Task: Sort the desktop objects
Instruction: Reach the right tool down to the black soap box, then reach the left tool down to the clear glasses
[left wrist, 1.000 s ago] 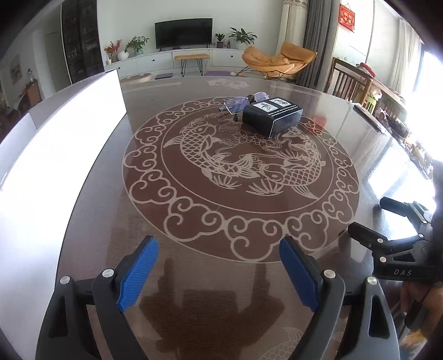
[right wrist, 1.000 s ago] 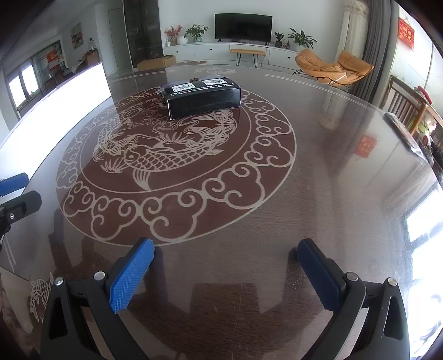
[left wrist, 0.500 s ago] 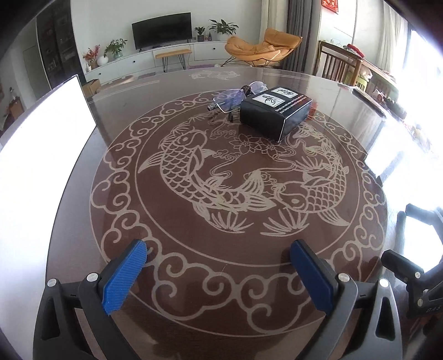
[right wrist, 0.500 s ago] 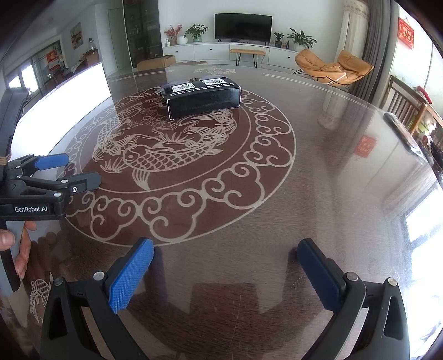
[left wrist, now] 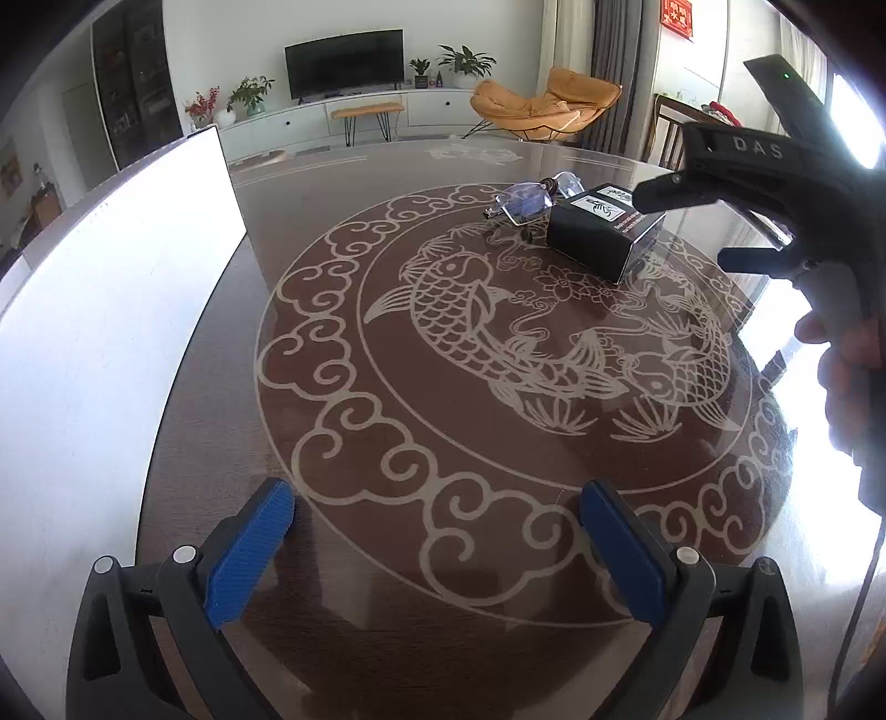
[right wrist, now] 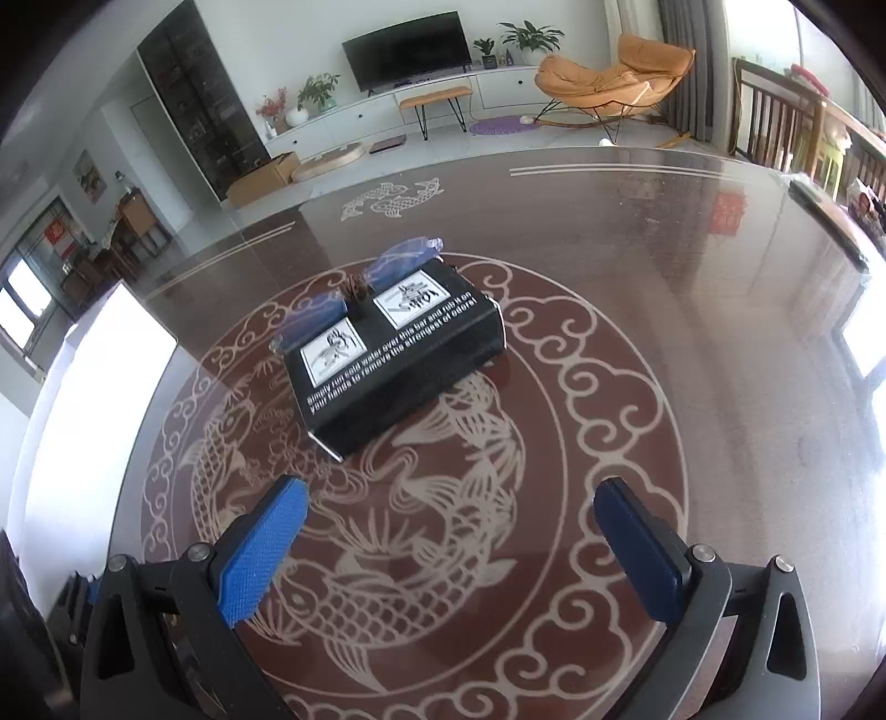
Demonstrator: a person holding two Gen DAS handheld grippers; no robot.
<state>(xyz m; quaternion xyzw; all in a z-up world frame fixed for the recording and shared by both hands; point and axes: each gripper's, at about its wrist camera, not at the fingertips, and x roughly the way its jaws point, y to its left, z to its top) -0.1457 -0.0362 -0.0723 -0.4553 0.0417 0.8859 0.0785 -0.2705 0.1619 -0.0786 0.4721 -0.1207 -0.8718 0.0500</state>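
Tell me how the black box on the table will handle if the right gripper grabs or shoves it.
The black box looks like flat-sided printed cardboard, so it is probably light and may dent under a hard squeeze. It lies low and wide, so tipping seems unlikely. On the glossy table it would likely slide when pushed, possibly into the glasses right behind it.

Black box [left wrist: 603,232] beside glasses [left wrist: 529,200], claw [left wrist: 437,545] agape

A white wall [right wrist: 266,50] backs a dark television [right wrist: 407,49] on a long white cabinet [right wrist: 387,113], potted plants [right wrist: 318,91] flanking it. An orange lounge chair [right wrist: 606,75] sits by grey curtains [left wrist: 617,72]. Daylight glares off the glossy table [right wrist: 692,277].
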